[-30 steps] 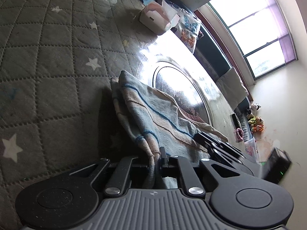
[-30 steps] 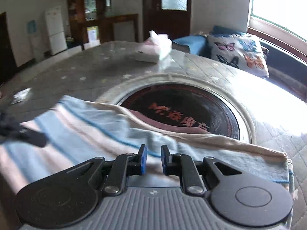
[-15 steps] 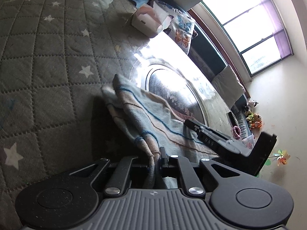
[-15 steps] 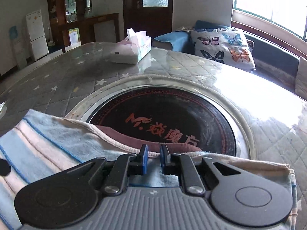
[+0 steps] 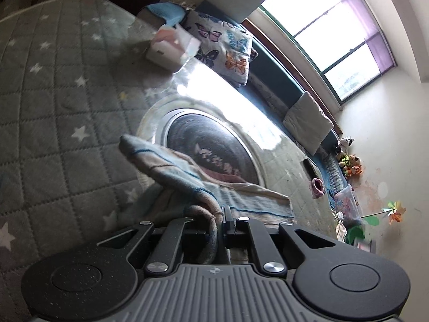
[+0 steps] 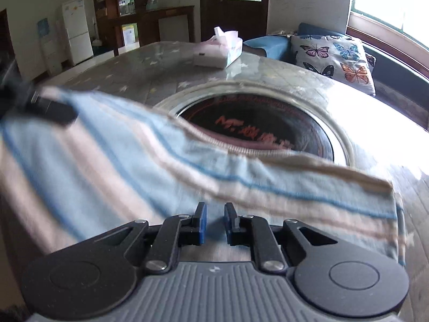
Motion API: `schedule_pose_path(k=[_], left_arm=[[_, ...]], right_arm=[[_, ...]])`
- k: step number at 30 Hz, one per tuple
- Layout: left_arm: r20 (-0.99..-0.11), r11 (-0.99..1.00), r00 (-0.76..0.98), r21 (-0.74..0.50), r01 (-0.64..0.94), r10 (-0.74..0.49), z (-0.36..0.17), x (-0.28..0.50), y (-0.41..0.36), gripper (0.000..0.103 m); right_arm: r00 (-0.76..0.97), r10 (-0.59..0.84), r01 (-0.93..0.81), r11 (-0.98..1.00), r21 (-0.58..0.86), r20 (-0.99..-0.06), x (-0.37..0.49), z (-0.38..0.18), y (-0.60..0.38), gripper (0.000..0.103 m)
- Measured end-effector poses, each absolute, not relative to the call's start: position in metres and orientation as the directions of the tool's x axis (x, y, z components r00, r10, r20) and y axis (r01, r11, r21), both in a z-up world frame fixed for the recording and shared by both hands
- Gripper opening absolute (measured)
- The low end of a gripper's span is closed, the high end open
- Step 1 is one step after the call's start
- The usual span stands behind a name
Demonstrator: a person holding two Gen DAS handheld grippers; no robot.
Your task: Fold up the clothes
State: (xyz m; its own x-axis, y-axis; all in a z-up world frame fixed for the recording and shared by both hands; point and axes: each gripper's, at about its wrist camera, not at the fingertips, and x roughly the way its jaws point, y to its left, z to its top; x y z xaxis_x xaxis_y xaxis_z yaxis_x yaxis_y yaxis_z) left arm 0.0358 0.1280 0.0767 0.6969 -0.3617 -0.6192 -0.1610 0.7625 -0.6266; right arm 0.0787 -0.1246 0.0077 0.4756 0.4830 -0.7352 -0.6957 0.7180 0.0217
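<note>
A blue, pink and cream striped cloth lies over the quilted star-patterned table cover, its far edge at the dark round hotplate. My left gripper is shut on a bunched edge of the cloth and lifts it off the table. In the right wrist view the left gripper shows as a dark shape at the far left, holding the cloth's raised corner. My right gripper hovers just over the cloth's near edge, its blue-padded jaws a small gap apart with nothing between them.
A tissue box stands on the table's far side. A butterfly cushion and a grey cushion lie on the window bench beyond. Toys and a pinwheel sit by the wall. The hotplate has a metal rim.
My left gripper has lifted its end of the cloth higher and swung round. My right gripper has drawn back from the hotplate, toward the cloth's near edge, its jaws a little wider.
</note>
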Motion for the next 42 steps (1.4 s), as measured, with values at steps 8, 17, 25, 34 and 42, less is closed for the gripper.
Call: schedule_pose_path(k=[8, 17, 25, 34, 42], left_arm=[[-0.632, 0.805, 0.688, -0.581, -0.119, -0.355, 0.107, 0.058, 0.084, 0.009], [-0.663, 0.855, 0.649, -0.517, -0.035, -0.373, 0.127, 0.101, 0.005, 0.009], [-0.725, 0.885, 0.564, -0.465, 0.024, -0.397, 0.108, 0.150, -0.073, 0.009], [-0.779, 0.888, 0.448, -0.453, 0.081, -0.439, 0.064, 0.179, -0.126, 0.017], [-0.725, 0.816, 0.391, -0.559, 0.146, -0.567, 0.047, 0.178, -0.129, 0.039]], right_arm=[[0.411, 0.523, -0.749, 0.660, 0.050, -0.746, 0.034, 0.010, -0.148, 0.014], [0.493, 0.523, -0.670, 0.738, 0.080, -0.695, 0.017, 0.026, -0.221, 0.024], [0.622, 0.413, -0.464, 0.879, 0.112, -0.665, 0.039, 0.022, -0.292, 0.025], [0.620, 0.423, -0.427, 0.889, 0.168, -0.660, 0.043, 0.010, -0.313, 0.027], [0.621, 0.421, -0.411, 0.893, 0.183, -0.661, 0.046, 0.004, -0.321, 0.027]])
